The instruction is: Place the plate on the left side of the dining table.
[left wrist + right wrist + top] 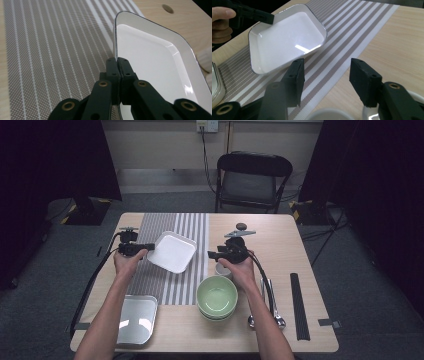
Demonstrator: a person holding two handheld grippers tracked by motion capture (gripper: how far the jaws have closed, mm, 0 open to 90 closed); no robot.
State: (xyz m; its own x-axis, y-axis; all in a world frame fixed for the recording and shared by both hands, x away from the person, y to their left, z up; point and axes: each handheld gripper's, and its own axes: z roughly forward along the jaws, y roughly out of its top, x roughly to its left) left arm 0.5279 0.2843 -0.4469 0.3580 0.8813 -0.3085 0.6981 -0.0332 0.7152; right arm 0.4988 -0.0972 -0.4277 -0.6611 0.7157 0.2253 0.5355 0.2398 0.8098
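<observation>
A white square plate [172,251] hangs tilted over the striped mat [170,222]. My left gripper [149,246] is shut on its left rim. The left gripper view has the jaws [117,60] pinched on the thin edge of the plate [150,57]. My right gripper [211,254] stands open just right of the plate, with nothing between its fingers. In the right gripper view it [325,75] points at the plate [287,40] from a short way off, and the left gripper [270,18] grips the far rim.
Stacked green bowls [216,295] sit near the front, with a small white cup [223,269] under my right hand. A metal tray [136,317] lies at the front left. Spoons [274,317] and a black strip [299,305] lie at the right. A chair [252,180] stands behind the table.
</observation>
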